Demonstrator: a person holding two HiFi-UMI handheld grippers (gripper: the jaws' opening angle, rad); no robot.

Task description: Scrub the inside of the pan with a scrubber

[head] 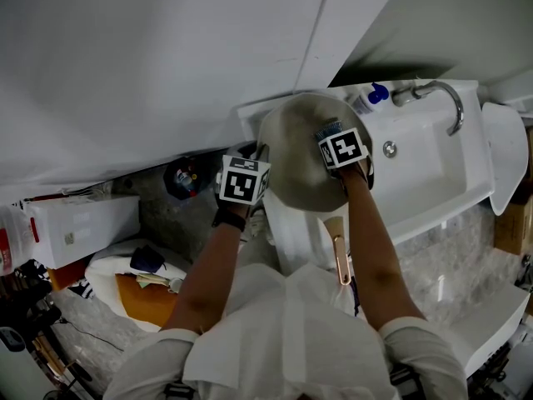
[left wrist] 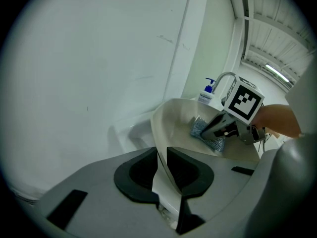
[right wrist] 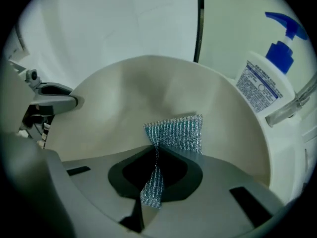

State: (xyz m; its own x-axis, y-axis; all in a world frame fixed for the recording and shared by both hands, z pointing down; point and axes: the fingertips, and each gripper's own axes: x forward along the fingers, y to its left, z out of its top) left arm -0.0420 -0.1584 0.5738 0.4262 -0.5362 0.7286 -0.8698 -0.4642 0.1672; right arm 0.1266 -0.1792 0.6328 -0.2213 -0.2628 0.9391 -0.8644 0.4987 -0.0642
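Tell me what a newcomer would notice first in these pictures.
The big pale pan stands out, tilted up at the edge of the white sink, its rim clamped in the left gripper. Inside it, the right gripper pinches a silvery blue mesh scrubber at the pan's inner wall. Behind the pan, a white soap bottle with a blue pump stands beside the tap.

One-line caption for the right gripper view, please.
Right gripper pinching a silvery-blue mesh scrubber inside the cream round pan; white pump bottle behind.
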